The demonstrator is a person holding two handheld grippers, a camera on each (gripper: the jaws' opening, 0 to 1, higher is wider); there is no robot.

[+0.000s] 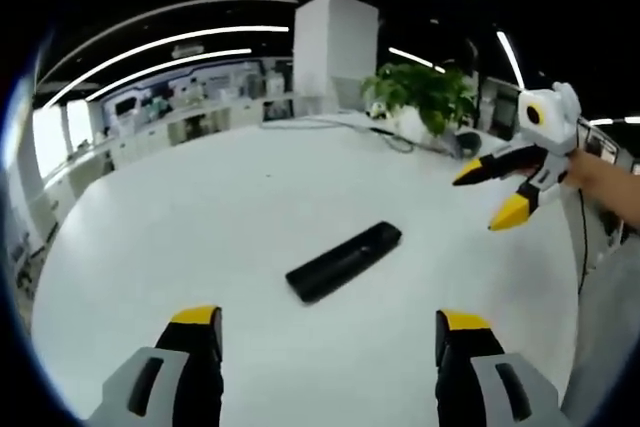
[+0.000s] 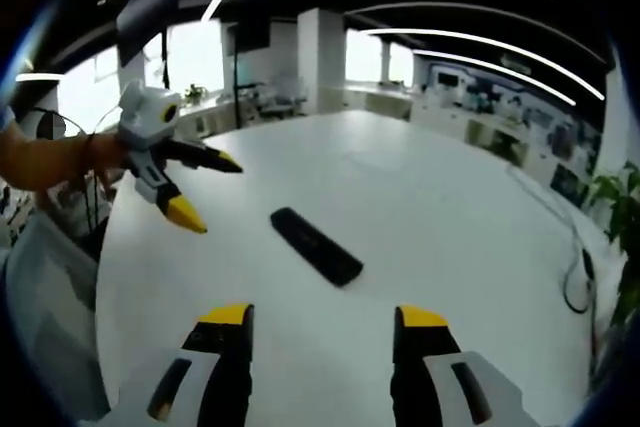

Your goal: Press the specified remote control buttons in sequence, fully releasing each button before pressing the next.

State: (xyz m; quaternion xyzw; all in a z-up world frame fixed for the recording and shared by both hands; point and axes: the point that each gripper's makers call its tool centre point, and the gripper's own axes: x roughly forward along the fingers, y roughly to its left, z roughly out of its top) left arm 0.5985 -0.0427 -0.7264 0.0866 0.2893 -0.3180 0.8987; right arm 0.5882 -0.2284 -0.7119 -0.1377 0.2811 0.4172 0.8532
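Currently the black remote control (image 1: 343,261) (image 2: 316,245) lies flat on the white table (image 1: 200,207) (image 2: 430,207); left gripper (image 1: 330,332) (image 2: 205,192) and right gripper (image 2: 322,332) (image 1: 490,192) hover above, jaws wide, holding nothing.

Even, bright light is cast from long ceiling strips (image 1: 175,42) far beyond the jaws, and the white table (image 1: 200,217) is washed pale with only faint shadows. Straight lines are bent strongly toward the edges, distant furniture is softened, and windows (image 2: 190,55) are blown out.

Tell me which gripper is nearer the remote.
Left, by a little, I judge. The left gripper and right gripper hover clear of the remote, on opposite sides.
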